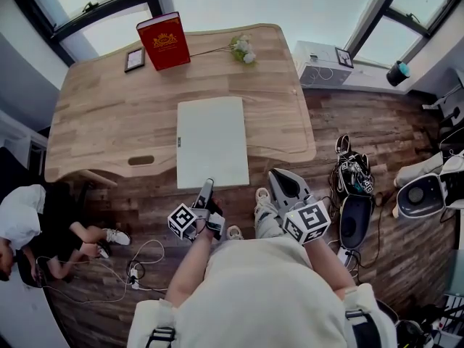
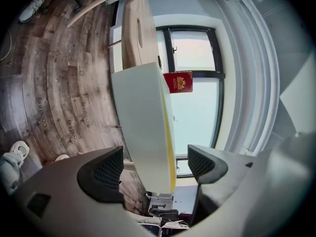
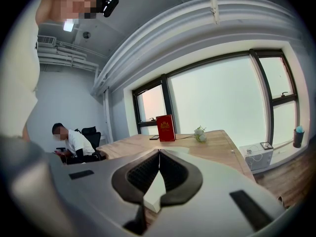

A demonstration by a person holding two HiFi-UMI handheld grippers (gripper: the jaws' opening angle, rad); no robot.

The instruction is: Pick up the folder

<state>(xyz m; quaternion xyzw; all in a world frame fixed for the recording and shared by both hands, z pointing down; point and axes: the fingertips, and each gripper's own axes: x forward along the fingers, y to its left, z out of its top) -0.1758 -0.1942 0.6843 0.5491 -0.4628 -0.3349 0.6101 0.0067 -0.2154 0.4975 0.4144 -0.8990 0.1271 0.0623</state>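
A white folder (image 1: 212, 140) lies flat on the wooden table (image 1: 109, 122), its near end hanging over the front edge. My left gripper (image 1: 206, 187) is at that overhanging end, rolled onto its side. In the left gripper view the folder (image 2: 140, 122), with a yellow inner edge, stands between the two wide-apart pads (image 2: 106, 174); neither pad presses on it, and the left gripper (image 2: 155, 158) is open. My right gripper (image 1: 274, 174) hovers just right of the folder's near corner. Its jaws (image 3: 159, 154) are shut on nothing, with the folder's corner (image 3: 154, 194) showing below them.
A red book (image 1: 164, 40) stands at the table's far edge beside a small picture frame (image 1: 134, 59) and white flowers (image 1: 243, 49). A person (image 1: 29, 223) sits on the floor at left. Bags and a bin (image 1: 353, 176) crowd the floor at right.
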